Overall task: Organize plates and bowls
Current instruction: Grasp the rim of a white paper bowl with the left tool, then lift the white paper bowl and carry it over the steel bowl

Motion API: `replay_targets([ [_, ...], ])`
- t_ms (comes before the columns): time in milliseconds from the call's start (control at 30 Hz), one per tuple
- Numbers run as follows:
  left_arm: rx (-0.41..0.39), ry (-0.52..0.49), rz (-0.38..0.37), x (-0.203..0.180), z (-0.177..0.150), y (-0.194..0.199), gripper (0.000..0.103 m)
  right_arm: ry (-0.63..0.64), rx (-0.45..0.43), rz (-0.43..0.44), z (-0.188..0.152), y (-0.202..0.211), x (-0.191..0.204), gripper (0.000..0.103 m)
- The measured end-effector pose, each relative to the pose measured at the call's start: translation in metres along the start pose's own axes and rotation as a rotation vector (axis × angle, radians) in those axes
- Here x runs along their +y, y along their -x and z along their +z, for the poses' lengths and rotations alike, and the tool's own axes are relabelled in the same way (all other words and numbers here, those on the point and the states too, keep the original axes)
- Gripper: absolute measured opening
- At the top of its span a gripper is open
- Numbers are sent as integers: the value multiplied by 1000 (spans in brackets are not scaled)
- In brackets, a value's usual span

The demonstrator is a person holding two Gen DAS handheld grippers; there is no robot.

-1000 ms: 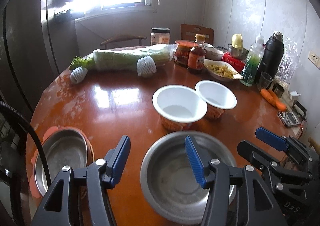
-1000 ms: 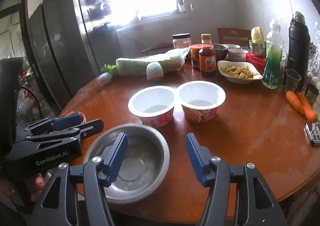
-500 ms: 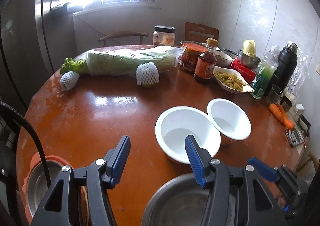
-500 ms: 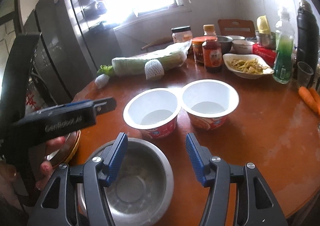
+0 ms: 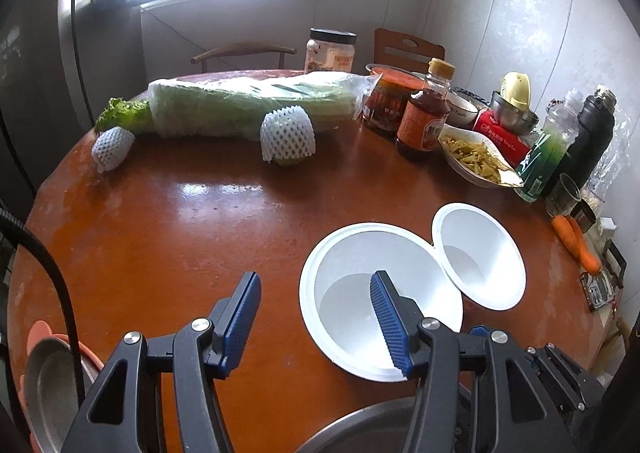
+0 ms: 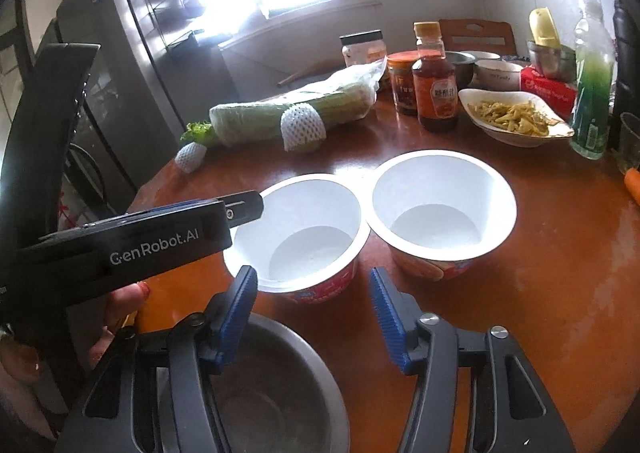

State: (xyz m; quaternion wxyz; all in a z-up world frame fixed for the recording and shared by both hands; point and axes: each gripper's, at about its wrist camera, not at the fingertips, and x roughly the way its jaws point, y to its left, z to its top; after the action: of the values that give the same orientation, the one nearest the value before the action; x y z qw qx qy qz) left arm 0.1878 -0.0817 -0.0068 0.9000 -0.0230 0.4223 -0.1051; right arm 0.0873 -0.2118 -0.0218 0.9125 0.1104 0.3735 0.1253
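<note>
While my left tongs (image 5: 316,319) stand partly parted with nothing between the blue pads, their right pad shows over the near paper bowl (image 5: 380,299), which a second ago lay far ahead of them. I cannot tell whether that pad touches the bowl's rim or only hangs before it. My right tongs (image 6: 314,317) have just been closing a little and now gape about as wide as the left pair, also holding nothing; between their tips I see the bowl's lower side and bare table.

Both pairs have come forward across the round brown table (image 5: 160,237). The steel bowl (image 6: 276,393) that filled the middle of my left view a second ago is now only a sliver at that view's bottom edge; in the right view it lies under the left finger. The second paper bowl (image 6: 444,209) stands rim to rim with the first, on its right. In the right view my left tongs reach in from the left, their tip at the near bowl's rim, with my fingers (image 6: 124,301) under the handle.

Another steel dish on an orange plate (image 5: 52,381) has slid to the lower left corner of the left view. Farther off lie the wrapped cabbage (image 5: 248,105), the sauce bottle (image 5: 426,117) and a dish of pickled greens (image 5: 476,161).
</note>
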Motion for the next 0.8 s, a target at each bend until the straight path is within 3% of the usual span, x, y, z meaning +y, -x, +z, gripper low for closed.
replay_targets([
  [233, 64, 24, -36, 2, -4, -20, 55, 32, 7, -2, 3, -11, 0, 52],
  [300, 80, 31, -58, 3, -5, -23, 48, 45, 7, 1, 4, -13, 1, 50],
  [333, 79, 34, -66, 4, -5, -23, 43, 50, 8, 5, 5, -14, 2, 50],
  [467, 65, 31, -60, 5, -5, -20, 40, 92, -1, 2, 7, -14, 6, 45],
  [800, -7, 32, -64, 5, -7, 14, 40, 135, -55, -1, 12, 4, 18, 45],
])
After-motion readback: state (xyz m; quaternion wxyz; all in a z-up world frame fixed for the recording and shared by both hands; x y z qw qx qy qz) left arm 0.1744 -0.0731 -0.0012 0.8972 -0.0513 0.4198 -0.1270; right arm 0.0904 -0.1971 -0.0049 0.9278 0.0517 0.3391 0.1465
